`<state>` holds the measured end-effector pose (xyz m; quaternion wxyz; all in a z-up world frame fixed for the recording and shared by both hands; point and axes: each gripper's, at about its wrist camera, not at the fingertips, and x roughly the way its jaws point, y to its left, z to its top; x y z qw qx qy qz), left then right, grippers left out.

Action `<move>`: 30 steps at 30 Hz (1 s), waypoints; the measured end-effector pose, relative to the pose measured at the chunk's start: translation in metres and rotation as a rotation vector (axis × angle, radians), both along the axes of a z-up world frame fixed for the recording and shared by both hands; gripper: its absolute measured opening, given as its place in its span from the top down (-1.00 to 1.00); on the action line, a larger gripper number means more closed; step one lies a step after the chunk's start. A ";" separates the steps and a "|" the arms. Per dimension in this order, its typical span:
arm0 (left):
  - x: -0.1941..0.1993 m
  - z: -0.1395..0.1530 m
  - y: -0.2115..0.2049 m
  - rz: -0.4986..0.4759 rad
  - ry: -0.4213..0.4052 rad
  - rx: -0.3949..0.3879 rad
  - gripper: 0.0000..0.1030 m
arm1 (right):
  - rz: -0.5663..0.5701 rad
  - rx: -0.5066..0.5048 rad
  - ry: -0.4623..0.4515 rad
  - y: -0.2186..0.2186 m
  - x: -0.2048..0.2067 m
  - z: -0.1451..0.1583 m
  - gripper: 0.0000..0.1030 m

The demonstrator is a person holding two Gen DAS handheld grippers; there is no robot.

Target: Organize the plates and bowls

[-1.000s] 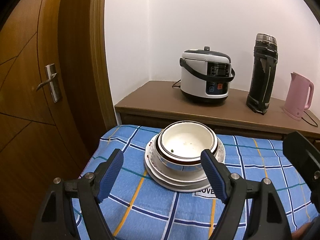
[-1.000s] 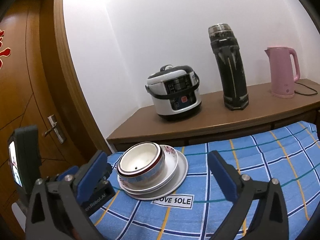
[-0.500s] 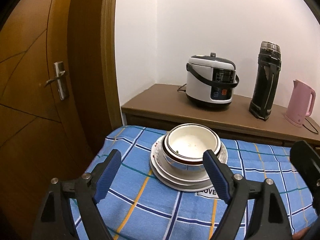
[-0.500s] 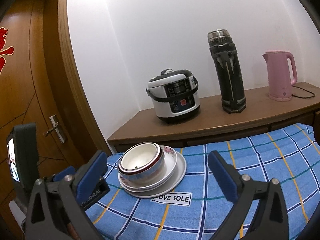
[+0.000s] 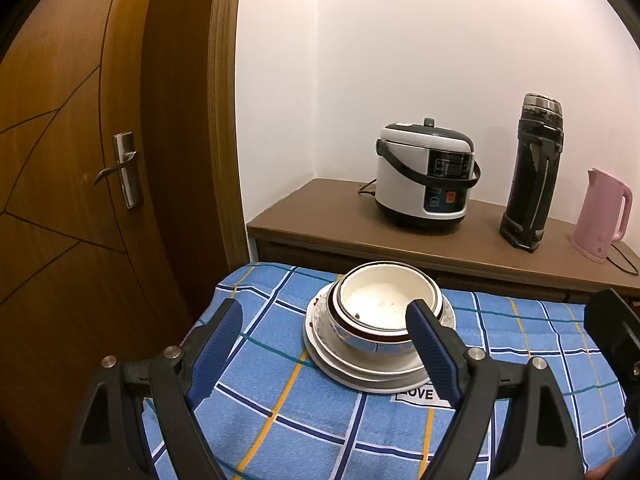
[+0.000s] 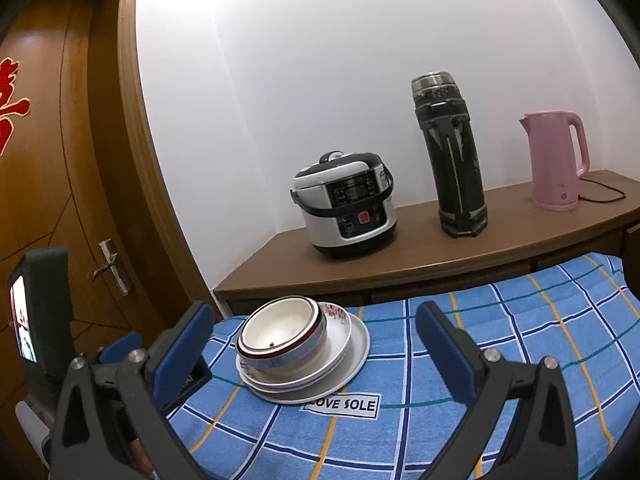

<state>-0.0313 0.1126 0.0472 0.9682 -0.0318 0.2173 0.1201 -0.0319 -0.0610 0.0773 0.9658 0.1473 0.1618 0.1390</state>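
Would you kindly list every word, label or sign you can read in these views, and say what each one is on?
"LOVE SOLE": white label sewn on the blue checked cloth, just in front of the stacked plates.
Red character decoration on the door: cut off at the frame edge, not readable.
Rice cooker panel markings: too small to read.
Pink kettle mark: too small to read.
Small screen at the left edge: blurred.

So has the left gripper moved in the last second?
Yes. The left gripper has drawn back and risen: the bowl stack looks smaller and the cooker sits lower.
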 end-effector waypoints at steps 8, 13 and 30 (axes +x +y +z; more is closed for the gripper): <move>0.002 -0.001 -0.001 -0.032 0.010 -0.024 -0.66 | 0.006 -0.001 0.013 0.000 0.001 -0.002 -1.00; 0.002 -0.002 -0.002 -0.029 0.018 -0.023 -0.66 | 0.010 0.001 0.011 0.000 0.001 -0.001 -1.00; 0.006 -0.004 -0.008 -0.024 0.028 0.002 -0.67 | 0.008 0.014 0.031 -0.003 0.005 -0.005 -1.00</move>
